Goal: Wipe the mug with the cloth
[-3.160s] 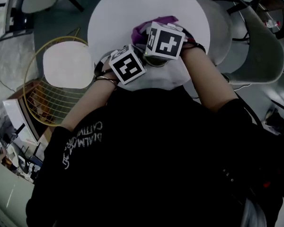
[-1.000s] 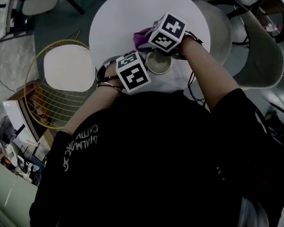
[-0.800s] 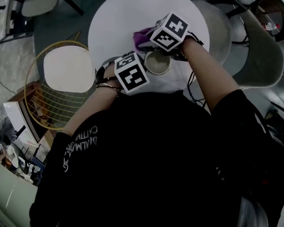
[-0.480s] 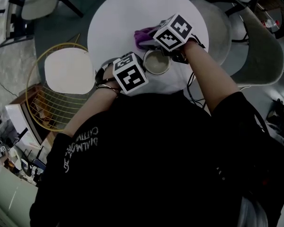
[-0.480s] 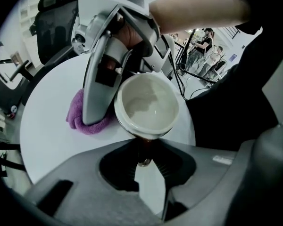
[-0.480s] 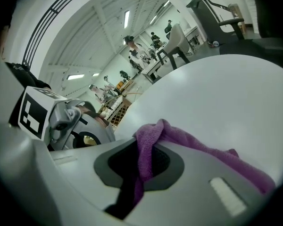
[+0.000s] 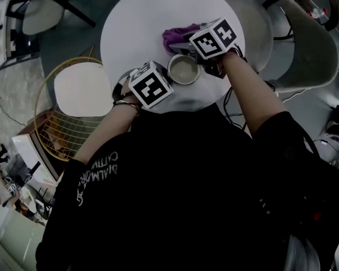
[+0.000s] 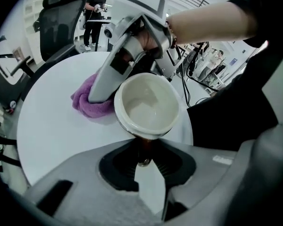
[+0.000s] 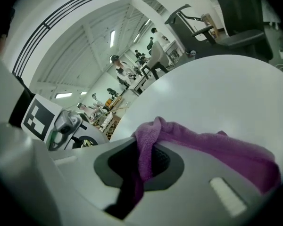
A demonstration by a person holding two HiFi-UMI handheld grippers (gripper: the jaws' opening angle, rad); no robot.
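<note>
1. In the jaws of the left gripper (image 8: 144, 157), clamps the mug (image 8: 148, 105) by a dark part just under its cream rim; handle or wall, cannot tell.
2. In the jaws of the right gripper (image 9: 144, 166), pinches a fold of the purple cloth (image 9: 203, 145), clenched tight, with the rest draped across the right side of the gripper's grey body.
3. Holds the mug at the near edge of the round white table (image 7: 135, 21), mouth up and pale interior showing, between the two marker cubes (image 7: 151, 83) in the head view; standing on the top or just lifted, cannot tell.
4. Rests the right gripper's tip on the bunched cloth, which lies on the tabletop just beside the mug, at its far left.
5. Leans over the table in a dark top (image 7: 175, 196), a bangle (image 7: 126, 99) on the left wrist.
6. Works between a wire-framed chair (image 7: 82, 89) with a white seat on the left and a grey shell chair (image 7: 305, 44) on the right.
</note>
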